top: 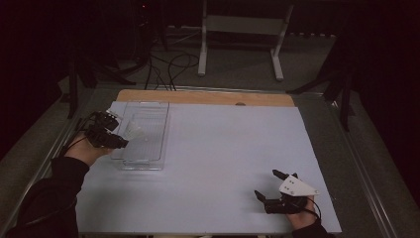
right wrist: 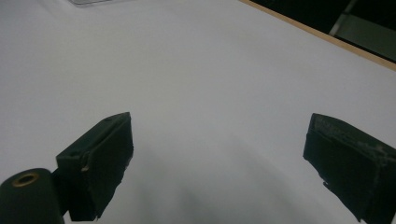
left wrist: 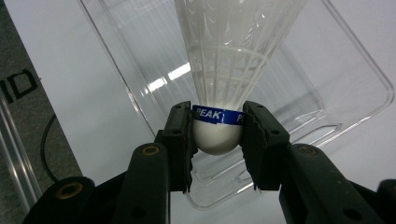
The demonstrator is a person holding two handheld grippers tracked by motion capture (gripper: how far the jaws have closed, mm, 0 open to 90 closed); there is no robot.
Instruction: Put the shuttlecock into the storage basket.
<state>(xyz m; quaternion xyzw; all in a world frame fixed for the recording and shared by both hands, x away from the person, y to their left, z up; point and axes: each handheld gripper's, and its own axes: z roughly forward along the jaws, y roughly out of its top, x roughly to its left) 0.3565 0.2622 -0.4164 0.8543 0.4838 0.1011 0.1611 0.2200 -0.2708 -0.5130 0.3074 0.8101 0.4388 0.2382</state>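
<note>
High view: wide bare white table sheet (top: pixel 213 163) is seen between the left-edge clear plastic tray (top: pixel 148 163) and the open-jawed, empty right gripper (top: pixel 271 187). Over the tray, a white feathered shuttlecock (left wrist: pixel 233 60), blue-banded, is clamped at its cork by the left gripper (left wrist: pixel 218 140).

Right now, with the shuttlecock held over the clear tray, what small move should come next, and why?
Probably lower the left claw a little further, then open it. It grips the shuttlecock by its white base, feathers pointing over the clear tray, which looks empty beneath it.
</note>
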